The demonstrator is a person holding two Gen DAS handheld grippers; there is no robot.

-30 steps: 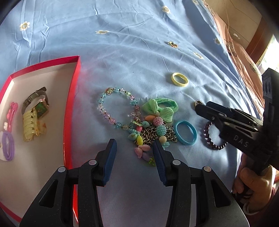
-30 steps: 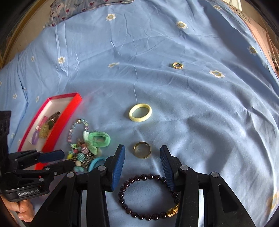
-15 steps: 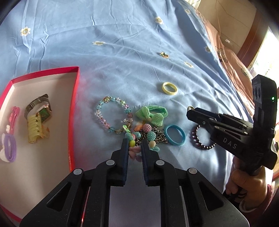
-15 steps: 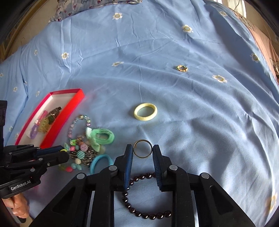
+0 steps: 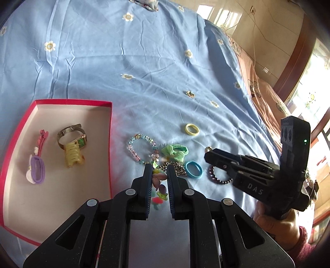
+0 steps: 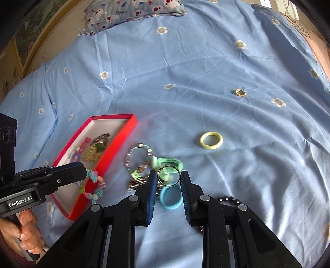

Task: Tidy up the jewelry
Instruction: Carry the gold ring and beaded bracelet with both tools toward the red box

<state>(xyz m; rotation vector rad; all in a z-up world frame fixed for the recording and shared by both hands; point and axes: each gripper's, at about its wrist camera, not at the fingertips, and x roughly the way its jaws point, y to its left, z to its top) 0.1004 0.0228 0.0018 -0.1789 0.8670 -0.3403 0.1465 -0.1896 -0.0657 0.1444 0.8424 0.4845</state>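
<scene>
My left gripper point(image 5: 159, 172) is shut on a colourful bead strand point(image 5: 158, 181), which is lifted off the blue sheet and dangles from the fingers point(image 6: 94, 185) beside the red box point(image 5: 111, 123). My right gripper point(image 6: 168, 178) is shut on a thin gold ring point(image 6: 168, 175), held upright above the pile. Below it lie a blue ring point(image 6: 171, 198), a green bow hair tie point(image 5: 175, 152), a crystal bead bracelet point(image 5: 142, 148), a metal chain point(image 5: 178, 168) and a dark bead bracelet point(image 5: 218, 178).
The white-lined box holds a watch point(image 5: 70, 134), a yellow claw clip point(image 5: 73, 155), a purple clip point(image 5: 37, 172) and a pink clip point(image 5: 42, 138). A yellow ring point(image 6: 211, 140) and a small gold ring point(image 6: 240, 92) lie farther out on the bed sheet. A pillow point(image 6: 134, 8) lies at the far edge.
Both grippers closed and rose: the left one took hold of the colourful bead strand and lifted it from the pile, the right one gripped the gold ring and raised it off the sheet.
</scene>
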